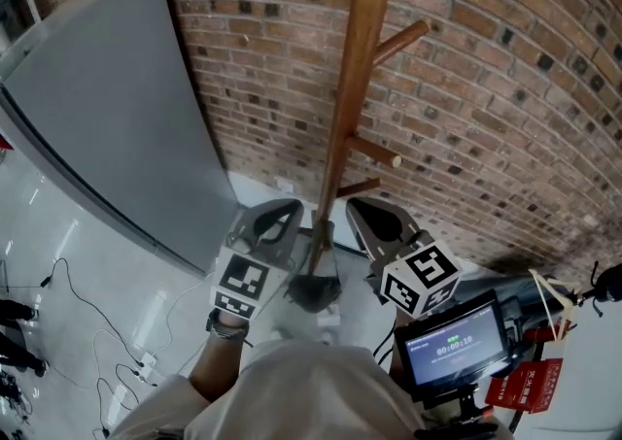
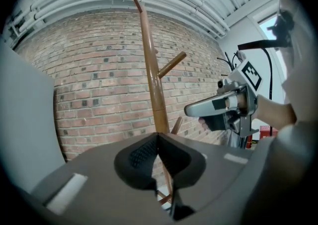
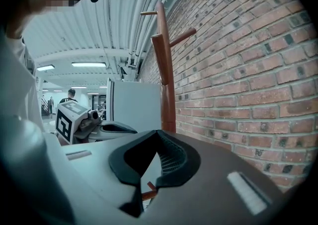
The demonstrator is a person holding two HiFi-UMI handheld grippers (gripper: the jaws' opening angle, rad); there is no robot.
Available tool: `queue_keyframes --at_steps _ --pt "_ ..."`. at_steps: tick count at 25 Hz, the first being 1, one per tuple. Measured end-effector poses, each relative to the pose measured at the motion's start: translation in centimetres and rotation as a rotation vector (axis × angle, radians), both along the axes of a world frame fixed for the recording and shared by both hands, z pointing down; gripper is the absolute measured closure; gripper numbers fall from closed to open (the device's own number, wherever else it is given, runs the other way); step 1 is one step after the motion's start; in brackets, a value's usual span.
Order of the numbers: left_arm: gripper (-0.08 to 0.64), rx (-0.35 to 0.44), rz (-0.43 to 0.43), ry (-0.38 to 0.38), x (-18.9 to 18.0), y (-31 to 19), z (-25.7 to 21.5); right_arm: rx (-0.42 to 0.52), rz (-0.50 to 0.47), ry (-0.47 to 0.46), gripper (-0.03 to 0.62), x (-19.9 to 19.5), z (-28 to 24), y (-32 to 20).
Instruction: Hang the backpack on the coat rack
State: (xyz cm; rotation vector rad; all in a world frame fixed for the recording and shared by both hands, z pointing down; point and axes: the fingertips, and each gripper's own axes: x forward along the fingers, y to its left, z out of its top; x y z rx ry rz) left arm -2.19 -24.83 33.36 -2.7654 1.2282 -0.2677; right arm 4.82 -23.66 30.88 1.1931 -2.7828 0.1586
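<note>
The wooden coat rack [image 1: 355, 69] stands against the brick wall, with bare pegs [image 1: 398, 40] sticking out to the right. No backpack shows in any view. My left gripper [image 1: 275, 220] and right gripper [image 1: 377, 220] are held side by side, close in front of the pole on either side of it. In the left gripper view the left gripper [image 2: 158, 135] is shut with nothing in it, and the pole [image 2: 151, 70] rises straight ahead. In the right gripper view the right gripper [image 3: 158, 132] is likewise shut and empty, beside the pole [image 3: 166, 80].
A tall grey panel [image 1: 117, 118] leans along the wall at the left. The rack's dark base [image 1: 313, 290] sits on the white floor below the grippers. Cables [image 1: 107, 331] trail at the lower left. A screen device [image 1: 452, 341] and a red item [image 1: 525, 385] are at the lower right.
</note>
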Motion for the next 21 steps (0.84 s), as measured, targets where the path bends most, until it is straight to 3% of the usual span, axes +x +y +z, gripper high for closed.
queue_keyframes --at_steps 21 --pt "0.56 0.004 -0.014 0.025 -0.5 -0.2 -0.2 0.004 -0.004 -0.015 0.592 -0.1 -0.5 -0.2"
